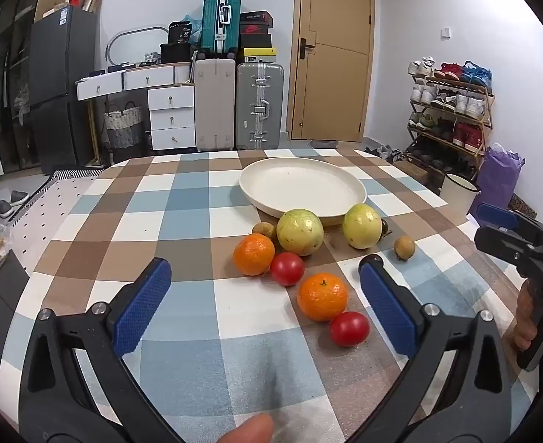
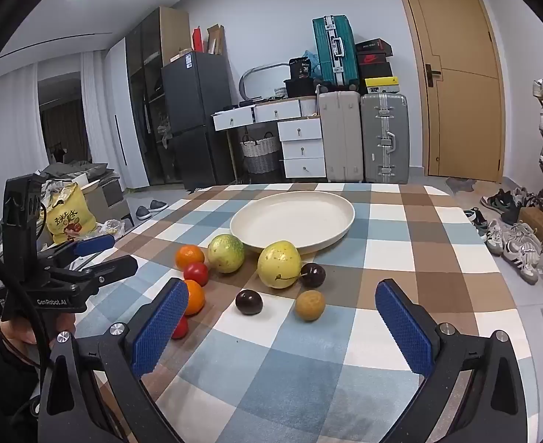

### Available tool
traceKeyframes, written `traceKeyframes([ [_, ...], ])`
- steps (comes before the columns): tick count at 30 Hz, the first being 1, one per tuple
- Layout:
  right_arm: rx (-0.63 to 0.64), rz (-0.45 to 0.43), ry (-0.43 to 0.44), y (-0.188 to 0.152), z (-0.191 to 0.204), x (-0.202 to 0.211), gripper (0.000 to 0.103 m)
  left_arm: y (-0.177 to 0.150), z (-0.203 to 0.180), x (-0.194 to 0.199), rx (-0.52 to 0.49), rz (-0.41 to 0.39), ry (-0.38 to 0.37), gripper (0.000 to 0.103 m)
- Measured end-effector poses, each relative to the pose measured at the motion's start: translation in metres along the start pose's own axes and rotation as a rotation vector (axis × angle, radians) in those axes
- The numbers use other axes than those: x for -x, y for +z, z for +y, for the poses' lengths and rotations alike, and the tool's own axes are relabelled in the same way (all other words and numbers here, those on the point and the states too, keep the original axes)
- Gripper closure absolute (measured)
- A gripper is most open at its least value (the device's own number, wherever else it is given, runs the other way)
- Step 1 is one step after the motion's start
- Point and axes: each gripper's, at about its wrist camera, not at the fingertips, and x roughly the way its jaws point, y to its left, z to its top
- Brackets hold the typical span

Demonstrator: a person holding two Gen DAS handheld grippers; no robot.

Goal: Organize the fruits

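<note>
1. Both my tools hover over the desk (image 1: 98, 221), left gripper (image 1: 265, 313) and right gripper (image 2: 280, 321) alike with jaws spread wide, nothing between them. I judge I'm lining up a first pick.
2. The cream plate (image 2: 330, 203) sits bare, the obvious home for the fruit.
3. Every fruit lies loose on my side of the plate: two green-yellow guavas (image 1: 300, 231) touching its rim, oranges (image 1: 323, 297) and red tomatoes (image 1: 349, 328) nearer me, dark passion fruits (image 2: 249, 302) and small brown fruits (image 2: 310, 305) beside them.
4. Checked cloth covers the desk; beyond the plate stand suitcases (image 1: 259, 105), white drawers (image 1: 171, 120) and a door (image 1: 332, 51).
</note>
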Motion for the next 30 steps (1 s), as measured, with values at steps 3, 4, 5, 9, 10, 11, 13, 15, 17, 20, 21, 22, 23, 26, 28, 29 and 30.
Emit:
traceKeyframes([
  [3,0.000,-0.005,-0.001,0.000,0.000,0.001,0.000,0.001,0.000,-0.003,-0.005,0.006,0.015,0.001],
  [4,-0.001,-0.006,-0.001,0.000,0.000,0.001,0.000,0.001,0.001,-0.004,0.000,0.010,0.008,0.001],
  [5,-0.001,-0.006,-0.001,0.000,0.000,0.001,0.000,0.001,0.001,-0.007,-0.002,0.009,0.010,0.001],
  [9,0.000,0.000,-0.002,0.000,0.000,0.000,0.000,-0.002,-0.003,-0.005,-0.010,0.001,0.016,0.001],
  [10,-0.001,0.001,-0.002,0.000,0.000,0.000,0.000,-0.002,-0.003,-0.006,-0.011,-0.001,0.016,0.001],
  [11,-0.002,0.001,-0.002,0.000,0.000,0.000,0.000,-0.002,-0.001,-0.005,-0.008,-0.003,0.012,0.001],
  [13,-0.003,0.000,-0.002,0.000,-0.001,0.001,0.000,-0.001,-0.002,-0.002,-0.008,-0.005,0.010,0.001],
  [15,-0.002,0.002,-0.002,0.000,-0.001,0.000,0.000,-0.001,-0.003,0.000,-0.009,-0.008,0.013,0.001],
  [17,-0.003,0.002,-0.001,0.000,-0.001,0.000,0.000,-0.001,-0.003,0.000,-0.009,-0.010,0.014,0.001],
  [20,-0.003,0.003,-0.002,0.000,-0.001,0.000,0.000,-0.001,-0.003,0.000,-0.008,-0.010,0.013,0.001],
  [21,-0.004,0.003,-0.001,0.000,-0.001,0.000,0.000,-0.001,-0.002,0.000,-0.008,-0.010,0.013,0.001],
  [22,-0.004,0.003,-0.001,0.000,-0.001,0.000,0.000,-0.001,-0.003,0.000,-0.007,-0.010,0.012,0.001],
  [23,-0.004,0.003,-0.002,0.000,-0.001,0.000,0.000,-0.001,-0.003,0.000,-0.007,-0.012,0.010,0.001],
  [26,-0.004,0.003,-0.001,0.000,-0.001,0.000,0.000,0.000,-0.003,0.003,-0.007,-0.015,0.009,0.001],
  [28,-0.004,0.004,-0.001,0.000,-0.001,0.000,0.000,0.000,-0.003,0.003,-0.007,-0.016,0.009,0.001],
  [29,-0.005,0.004,-0.001,0.000,-0.001,0.000,0.000,0.000,-0.003,0.003,-0.006,-0.016,0.009,0.001],
  [30,-0.004,0.004,-0.001,0.000,-0.001,0.000,0.000,0.001,-0.003,0.003,-0.006,-0.015,0.009,0.001],
])
